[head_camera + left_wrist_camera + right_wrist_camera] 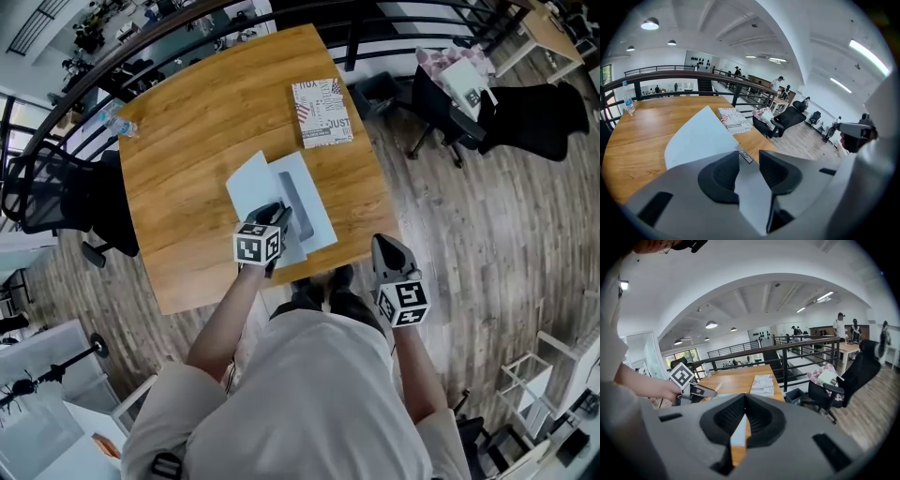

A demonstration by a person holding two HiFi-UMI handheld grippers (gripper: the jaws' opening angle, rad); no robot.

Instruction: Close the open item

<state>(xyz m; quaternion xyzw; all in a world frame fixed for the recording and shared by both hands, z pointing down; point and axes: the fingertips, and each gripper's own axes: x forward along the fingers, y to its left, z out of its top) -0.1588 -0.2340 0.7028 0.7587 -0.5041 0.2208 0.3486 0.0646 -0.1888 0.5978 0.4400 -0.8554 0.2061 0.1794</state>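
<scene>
The left gripper (pixel 279 216) is released, jaws apart over the near edge of the pale-blue flat cardboard box (pixel 317 225). Its raised lid (pixel 251 186) lies ahead-left, long axis running away. The right gripper (pixel 389 251) is clenched empty beyond the wooden table (pixel 206 122), the farther of the 2.

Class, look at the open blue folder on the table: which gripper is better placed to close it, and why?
Left. The left gripper sits right over the folder, jaws apart at its near edge. The right gripper is held by the table's corner, clear of the folder.
</scene>
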